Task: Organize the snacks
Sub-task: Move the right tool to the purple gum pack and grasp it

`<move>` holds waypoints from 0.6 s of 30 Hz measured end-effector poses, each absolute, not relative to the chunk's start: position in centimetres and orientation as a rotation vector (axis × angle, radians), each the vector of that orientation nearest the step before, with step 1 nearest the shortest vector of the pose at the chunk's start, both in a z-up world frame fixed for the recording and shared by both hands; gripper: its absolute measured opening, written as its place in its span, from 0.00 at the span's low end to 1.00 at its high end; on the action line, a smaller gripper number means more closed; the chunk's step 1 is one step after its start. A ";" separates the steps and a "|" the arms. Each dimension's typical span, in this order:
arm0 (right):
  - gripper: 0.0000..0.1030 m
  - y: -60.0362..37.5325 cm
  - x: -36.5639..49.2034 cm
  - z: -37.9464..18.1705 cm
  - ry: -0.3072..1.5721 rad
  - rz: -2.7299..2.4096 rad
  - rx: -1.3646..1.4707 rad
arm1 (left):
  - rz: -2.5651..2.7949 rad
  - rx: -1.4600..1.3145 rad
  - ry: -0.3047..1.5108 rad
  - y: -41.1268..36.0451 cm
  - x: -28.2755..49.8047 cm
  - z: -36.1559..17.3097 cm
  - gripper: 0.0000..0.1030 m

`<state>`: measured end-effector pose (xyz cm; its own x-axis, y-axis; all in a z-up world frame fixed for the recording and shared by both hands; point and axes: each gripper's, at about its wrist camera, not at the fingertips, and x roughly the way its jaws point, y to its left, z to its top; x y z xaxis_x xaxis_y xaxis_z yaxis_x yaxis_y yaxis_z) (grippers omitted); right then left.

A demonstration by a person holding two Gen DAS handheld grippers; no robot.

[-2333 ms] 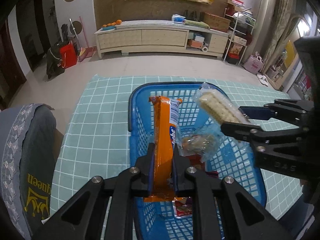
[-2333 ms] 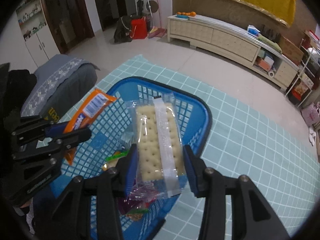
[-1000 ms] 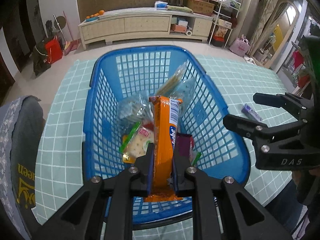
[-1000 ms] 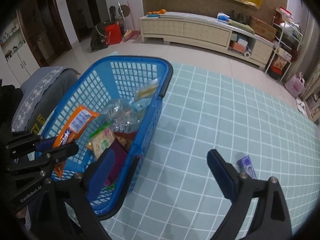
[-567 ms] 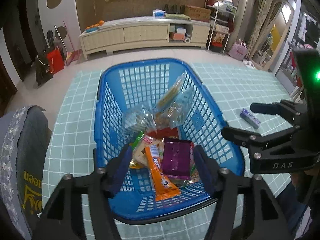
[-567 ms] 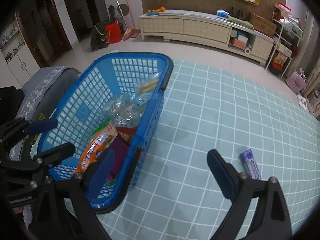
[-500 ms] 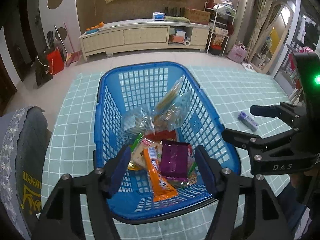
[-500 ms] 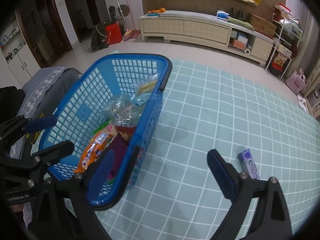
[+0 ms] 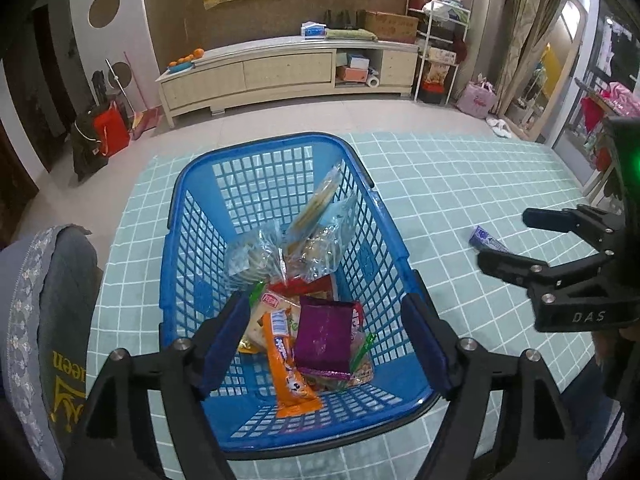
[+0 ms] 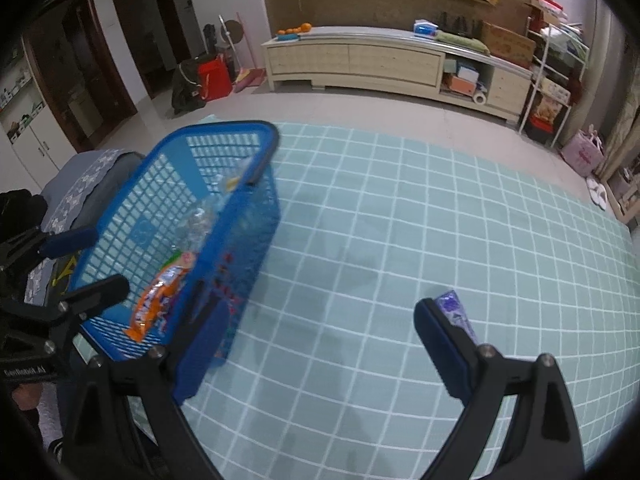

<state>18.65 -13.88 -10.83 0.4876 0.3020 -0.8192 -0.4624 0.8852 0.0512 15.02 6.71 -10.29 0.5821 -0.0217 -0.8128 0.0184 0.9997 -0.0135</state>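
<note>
Left hand-held gripper [image 9: 326,338], jaws just spreading and gripping nothing, hovers over the blue basket [image 9: 276,436]; right hand-held gripper [image 10: 320,344] gapes beside the purple packet [image 10: 456,310].

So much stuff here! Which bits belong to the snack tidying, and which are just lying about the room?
Job: blue basket, orange snack pack, purple packet, clear cracker bags, purple snack on the mat, open left gripper.

Lying about: sideboard, oranges, red bag.
</note>
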 end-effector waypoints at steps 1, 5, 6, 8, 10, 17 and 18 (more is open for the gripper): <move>0.93 -14.3 18.8 -10.9 0.954 0.465 -0.182 | -0.021 0.000 0.956 6.6 15.3 -10.3 0.74; 0.93 -16.1 19.8 -11.6 0.949 0.462 -0.175 | -0.008 0.005 0.964 6.4 16.0 -10.5 0.74; 0.93 -16.5 20.1 -11.9 0.951 0.457 -0.176 | -0.005 0.007 0.968 6.3 16.1 -10.5 0.74; 0.93 -17.3 20.8 -12.7 0.964 0.449 -0.176 | 0.007 0.004 0.981 6.5 16.6 -10.8 0.74; 0.93 -17.9 21.5 -13.4 0.980 0.440 -0.179 | 0.024 -0.005 0.993 6.7 17.0 -11.2 0.74; 0.93 -19.4 23.1 -16.1 1.011 0.409 -0.203 | 0.106 0.020 1.051 7.1 18.6 -13.0 0.74; 0.93 -19.6 23.3 -16.4 1.018 0.408 -0.206 | 0.115 0.011 1.063 7.3 18.7 -13.3 0.74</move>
